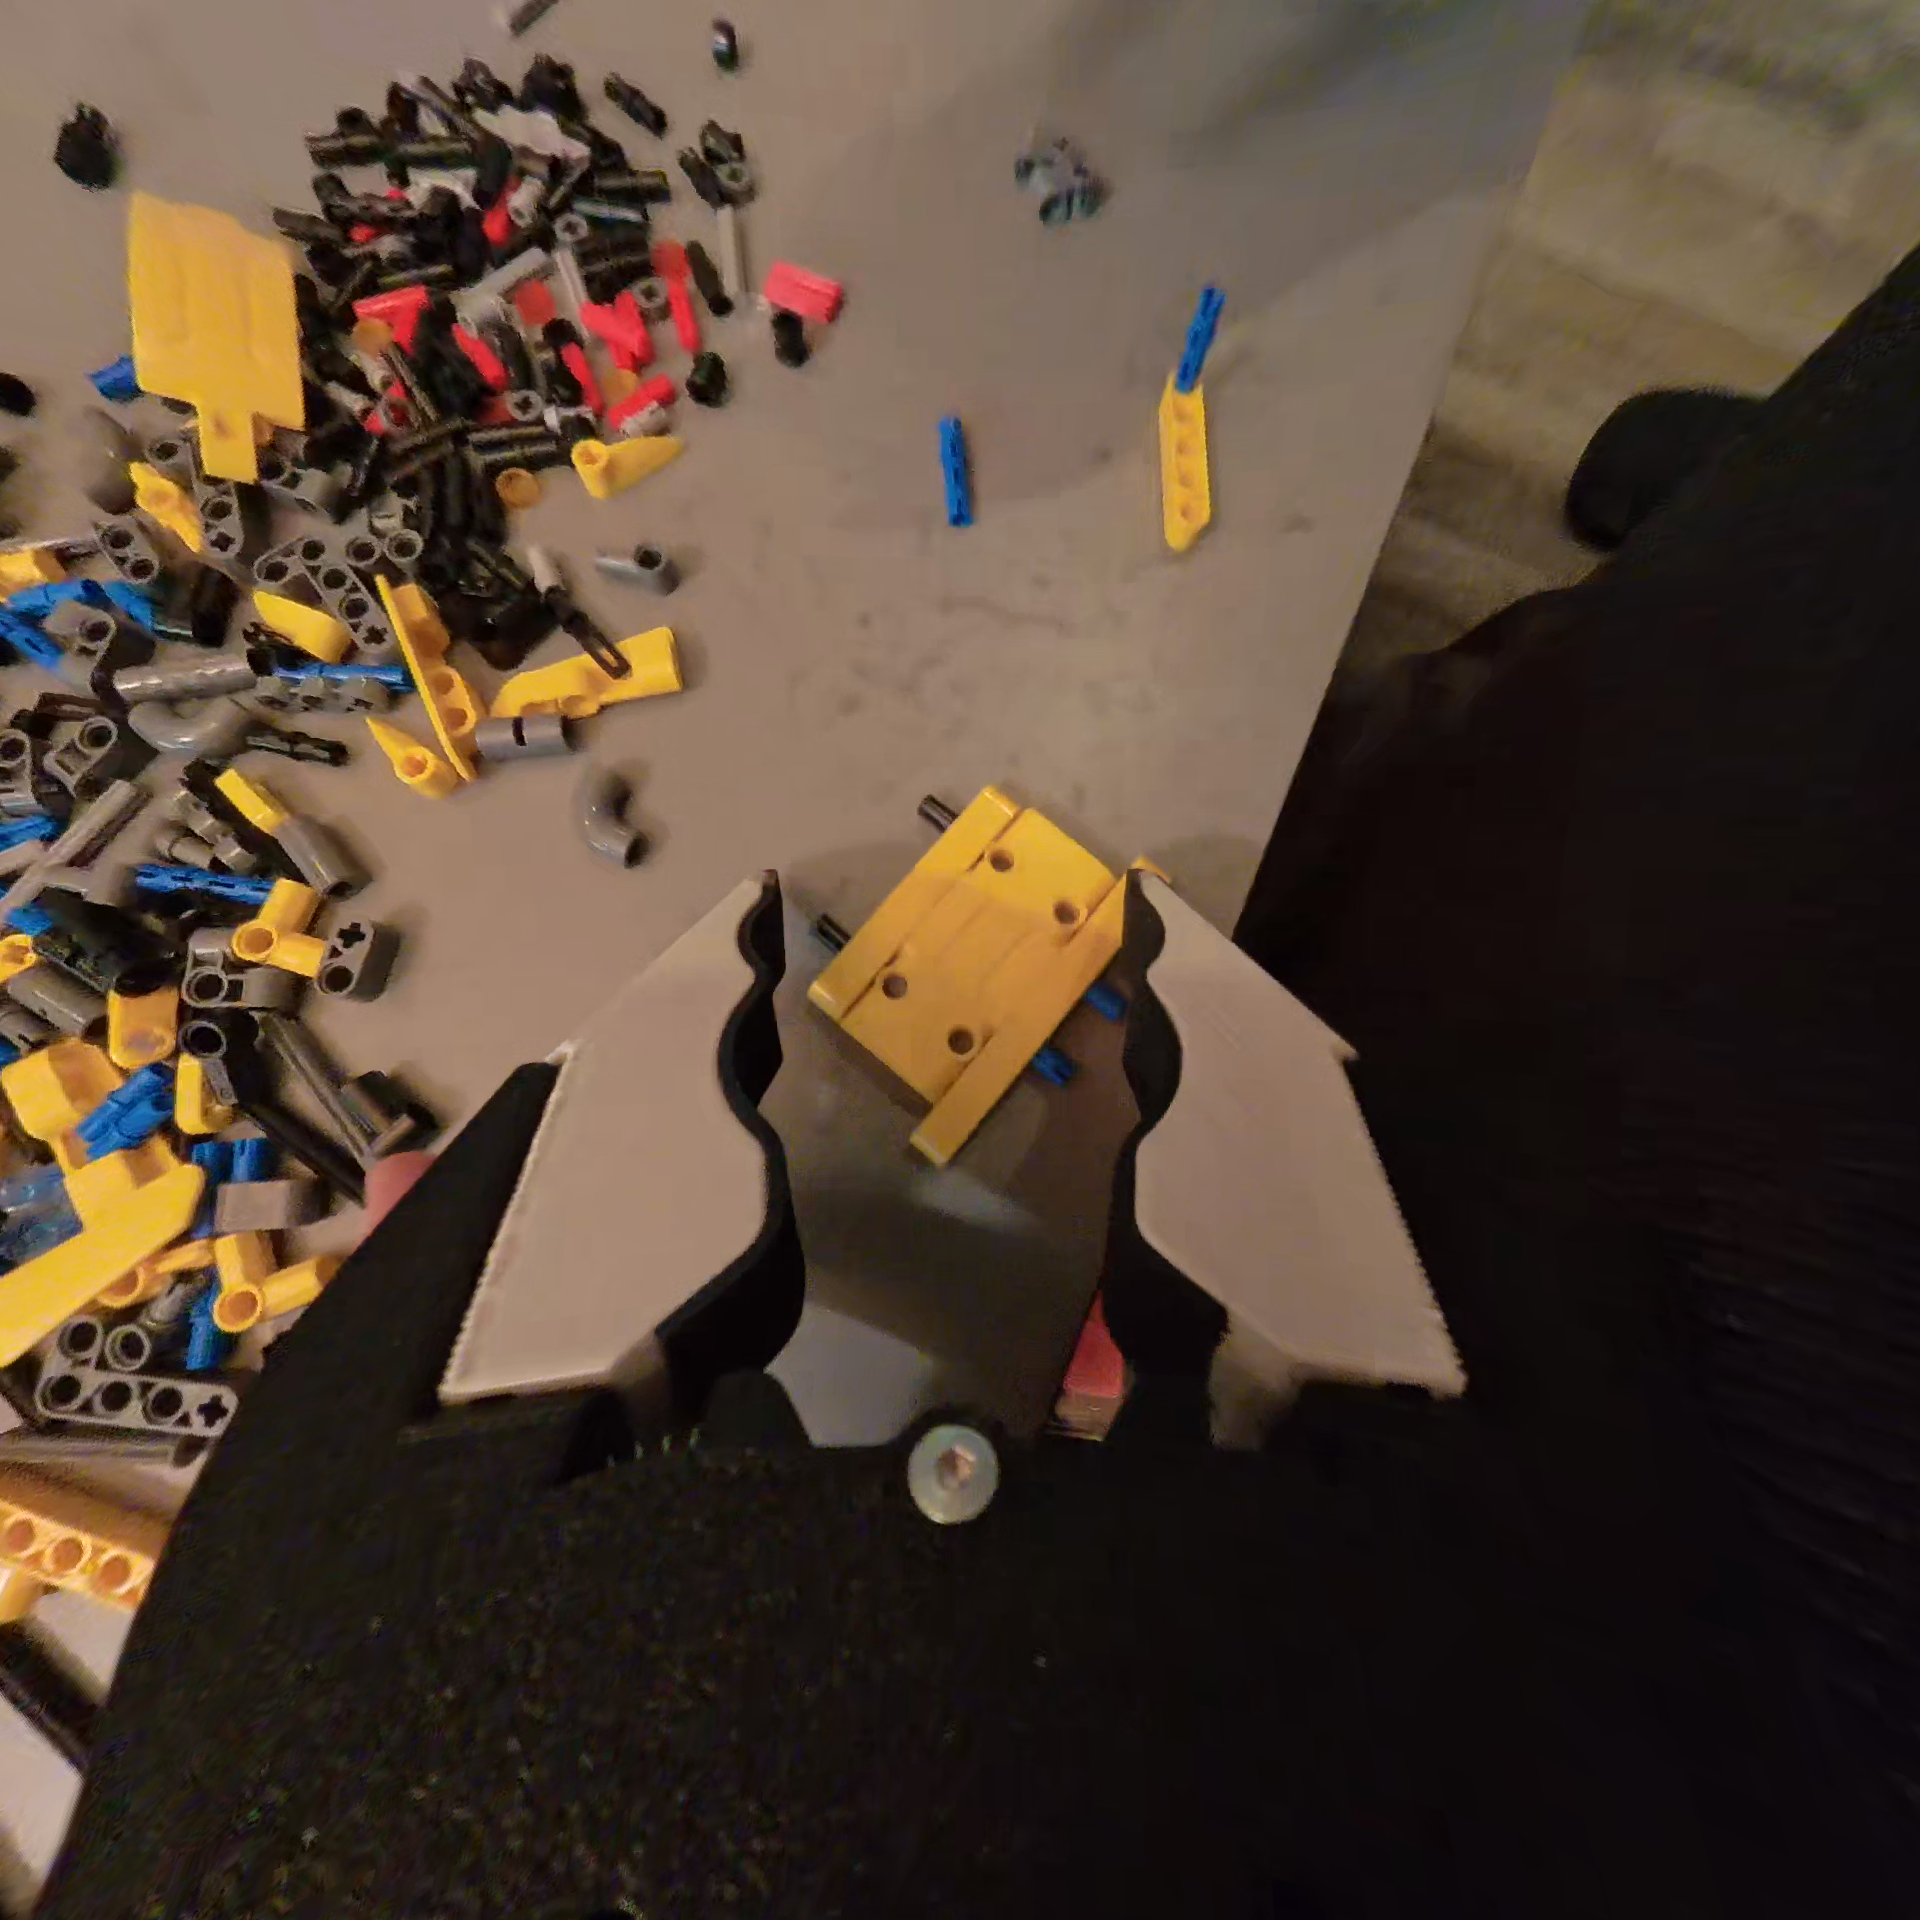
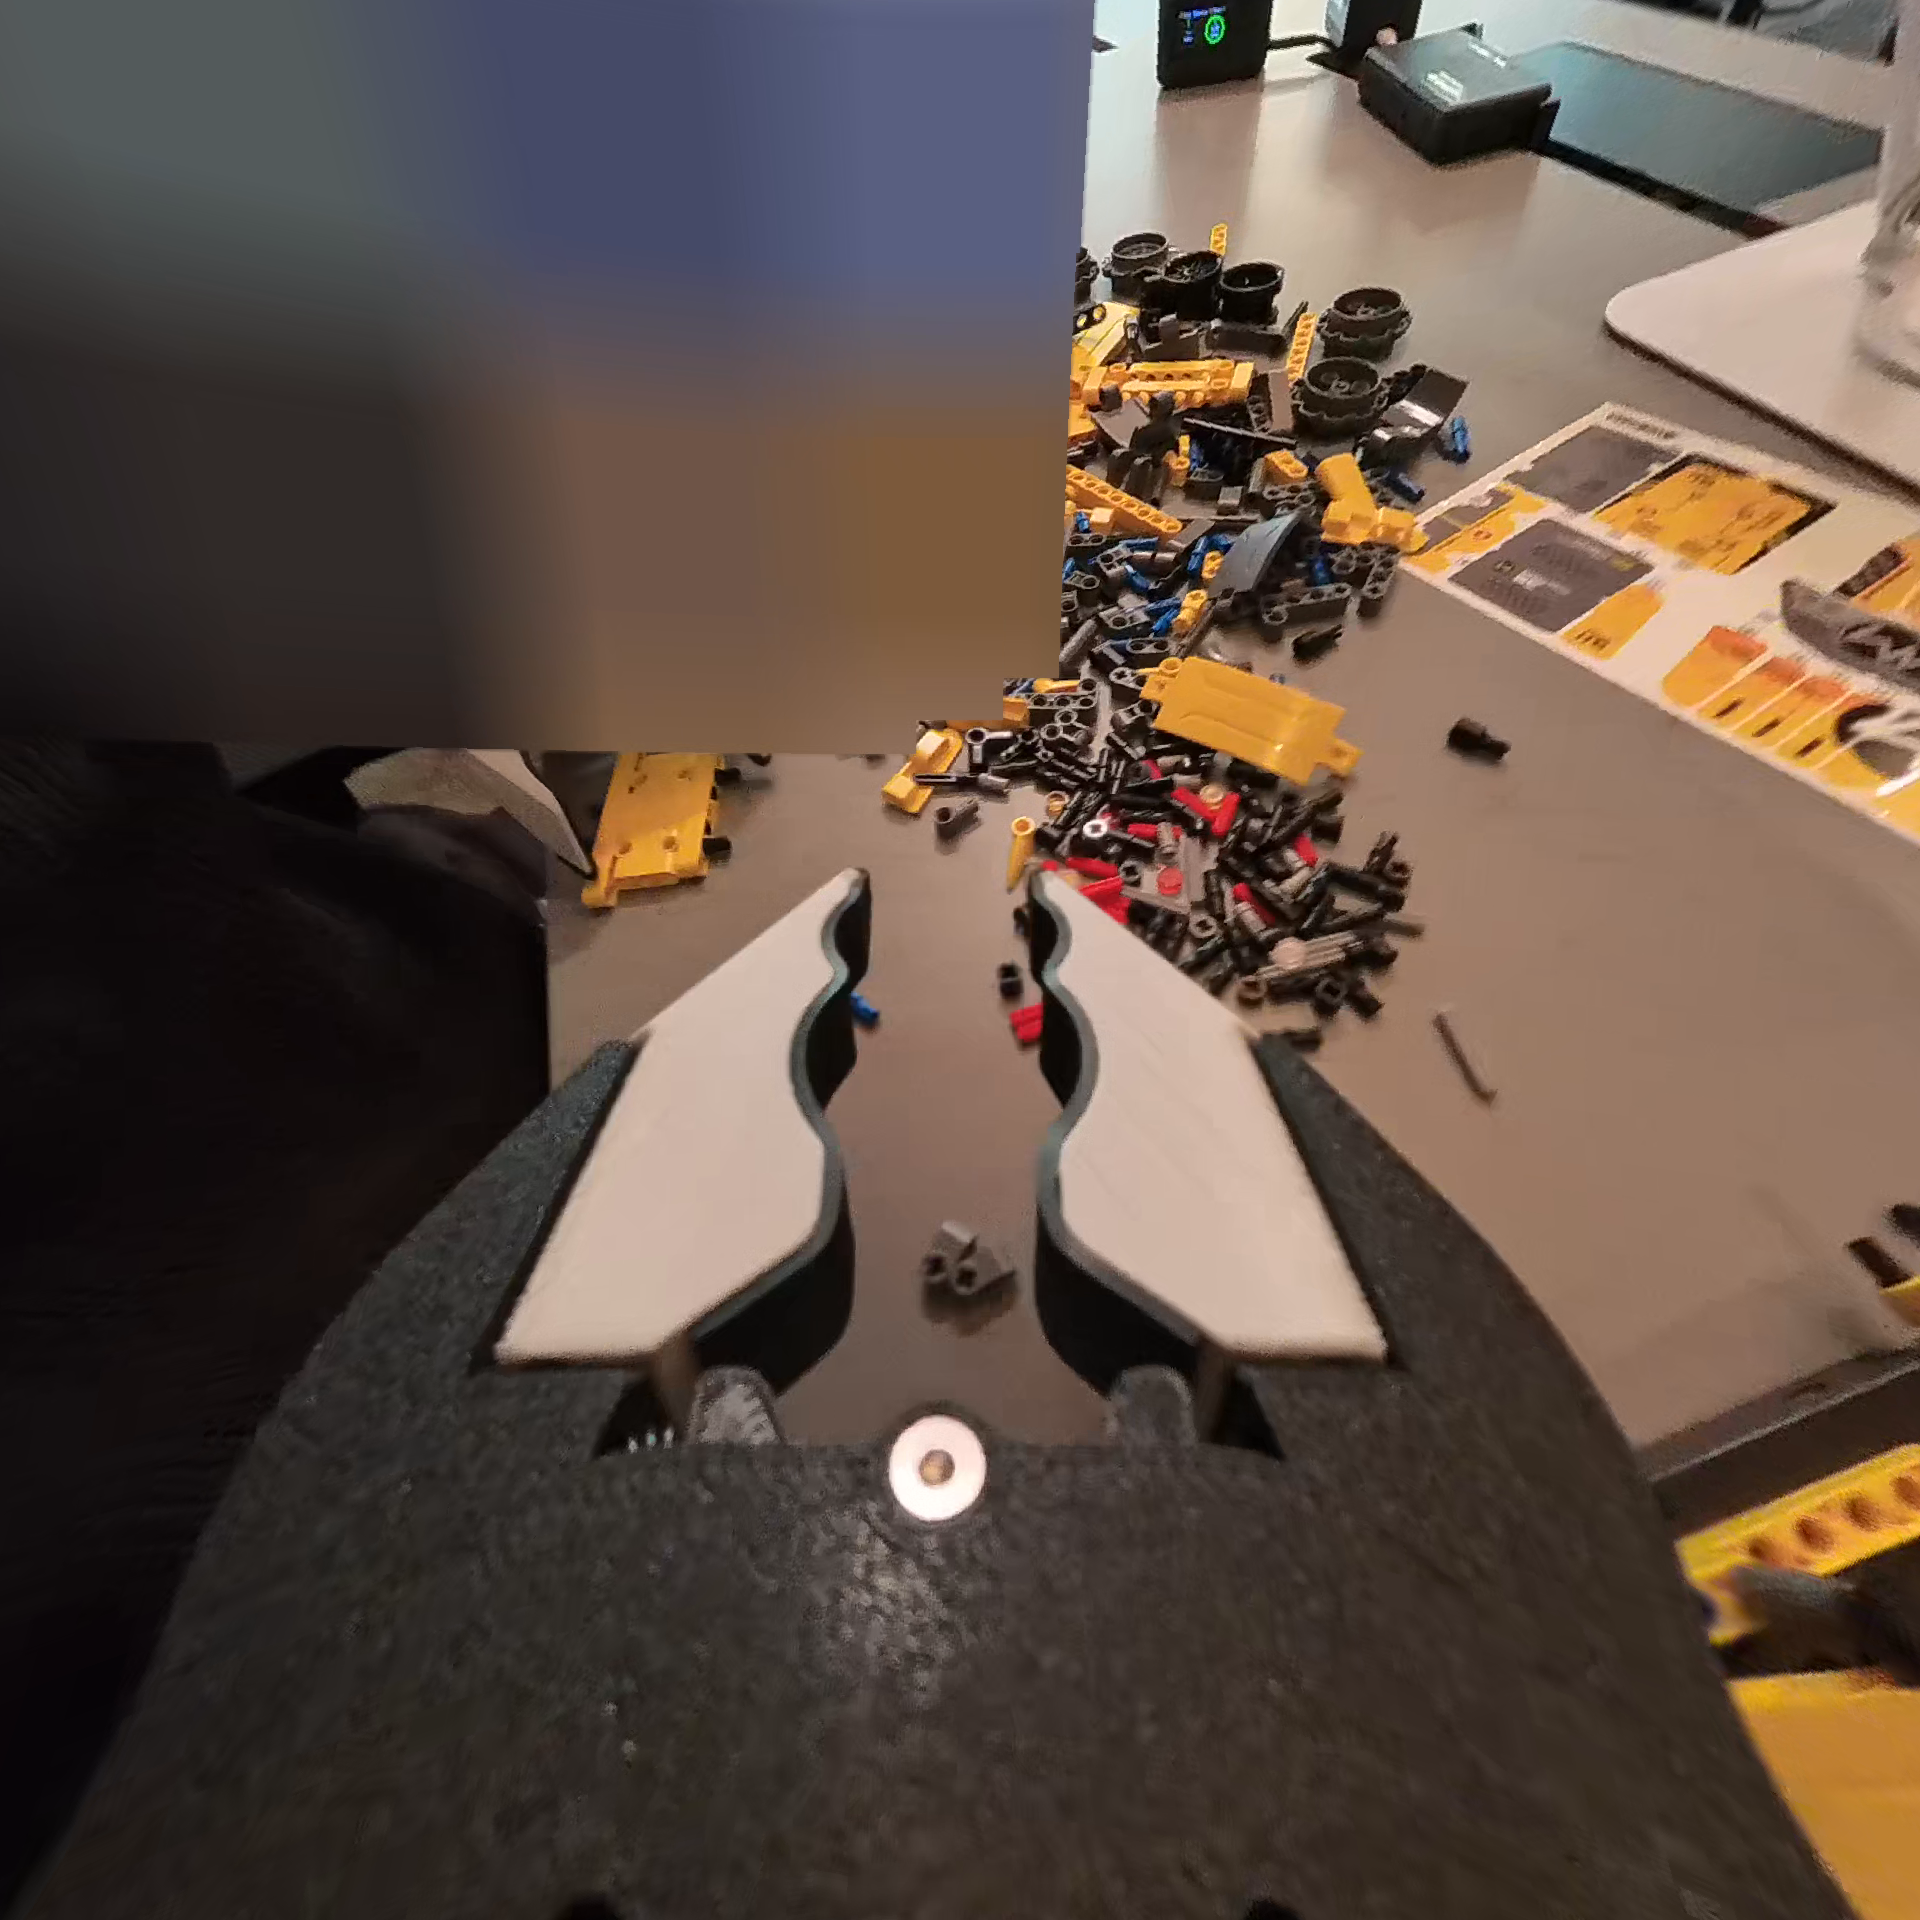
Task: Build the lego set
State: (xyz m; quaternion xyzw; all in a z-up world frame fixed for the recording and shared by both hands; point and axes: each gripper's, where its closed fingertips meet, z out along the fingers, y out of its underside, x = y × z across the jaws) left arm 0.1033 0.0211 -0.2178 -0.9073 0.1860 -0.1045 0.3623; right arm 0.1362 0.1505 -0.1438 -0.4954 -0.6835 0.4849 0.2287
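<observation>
My left gripper (image 1: 951, 883) is open over the grey table (image 1: 935, 644) near its edge. A yellow panel assembly (image 1: 977, 956) with black and blue pins lies between its fingers, against the right finger and apart from the left one. This assembly also shows in the right wrist view (image 2: 655, 821). My right gripper (image 2: 951, 883) is open and empty above the table. A small dark grey connector (image 2: 966, 1257) lies on the table between its fingers. A small red pin (image 2: 1023, 1023) and a blue pin (image 2: 864, 1008) lie beside the fingers.
A big pile of black, red, grey, blue and yellow building parts (image 1: 364, 468) (image 2: 1226, 831) covers the table. A large yellow panel (image 2: 1247, 717) lies on it. A sticker sheet (image 2: 1662, 561), a white tray (image 2: 1787, 322) and dark boxes (image 2: 1455, 94) stand beyond. A dark sleeve (image 1: 1610, 935) is at the table edge. The left gripper's tips are roughly 15 cm from the right gripper's.
</observation>
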